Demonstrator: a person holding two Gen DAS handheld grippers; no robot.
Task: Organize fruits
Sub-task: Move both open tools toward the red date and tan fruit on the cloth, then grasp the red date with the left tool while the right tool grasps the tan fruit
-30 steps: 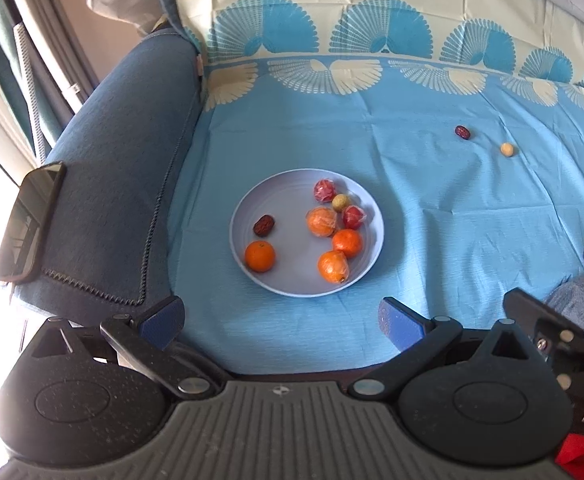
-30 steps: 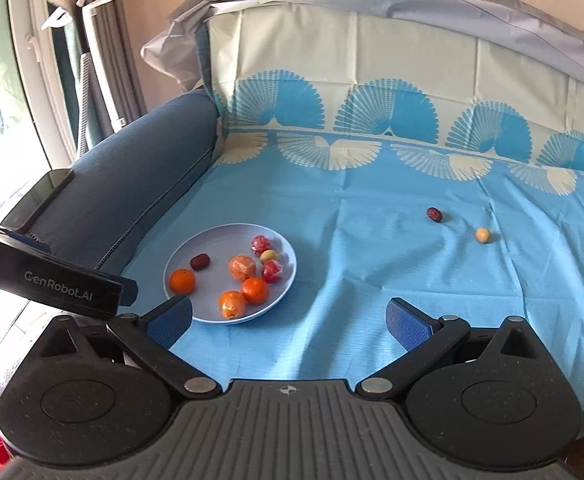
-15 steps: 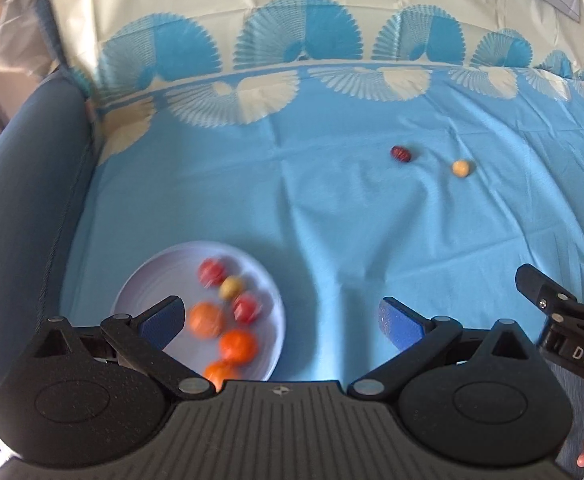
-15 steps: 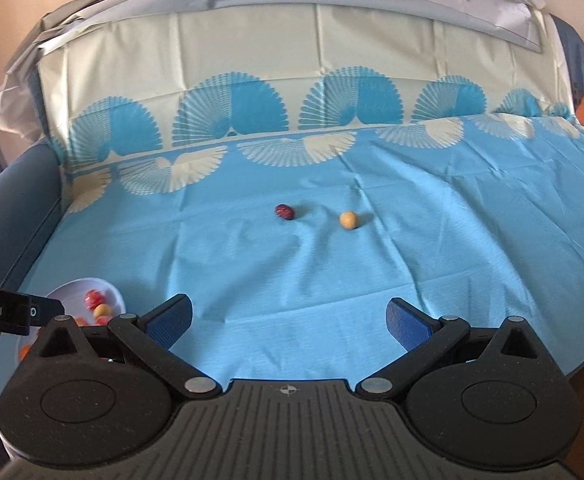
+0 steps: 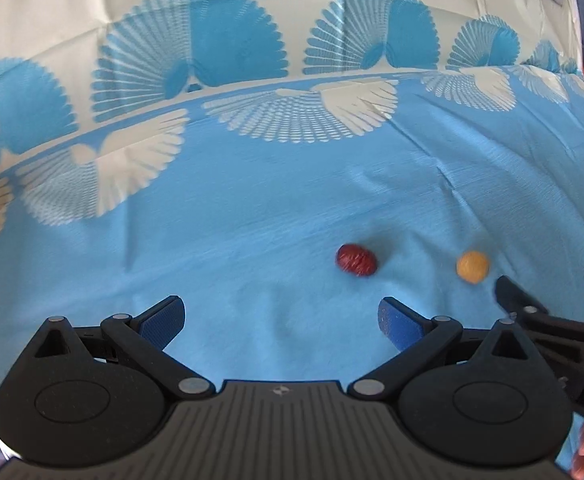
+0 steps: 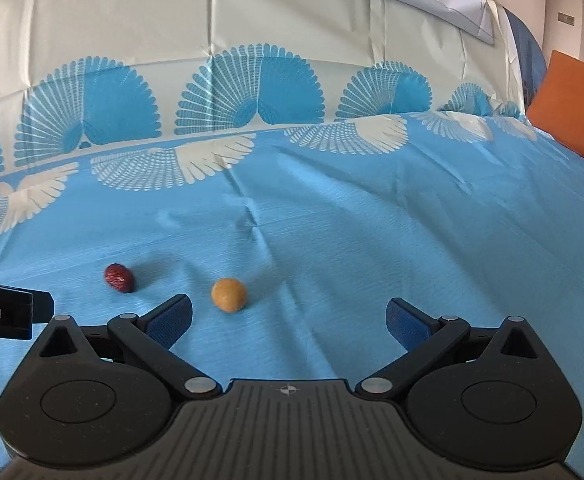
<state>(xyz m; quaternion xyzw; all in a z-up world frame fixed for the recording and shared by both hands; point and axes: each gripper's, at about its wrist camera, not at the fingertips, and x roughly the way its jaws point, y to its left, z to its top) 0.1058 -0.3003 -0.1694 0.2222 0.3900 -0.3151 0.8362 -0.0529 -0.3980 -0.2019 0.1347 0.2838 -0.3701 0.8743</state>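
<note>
A creased blue cloth [image 6: 332, 240] with pale fan prints covers the sofa seat and runs up the backrest, where the ground turns cream; its weave looks fine and slightly glossy. An orange cushion [image 6: 572, 108] sits at the seat's right edge. Two small fruits lie apart near the middle of the seat: a wrinkled, dark red oval date [image 5: 355, 260] and, to its right, a smooth, round yellow fruit [image 6: 229, 294]. The left claw [image 5: 280, 316] hangs over the cloth with its blue ribbed pads spread wide and nothing between them, the date just beyond its right finger. The right claw [image 6: 290, 318] is likewise released, low over the seat, the yellow fruit just ahead of its left pad [image 6: 170, 318].
</note>
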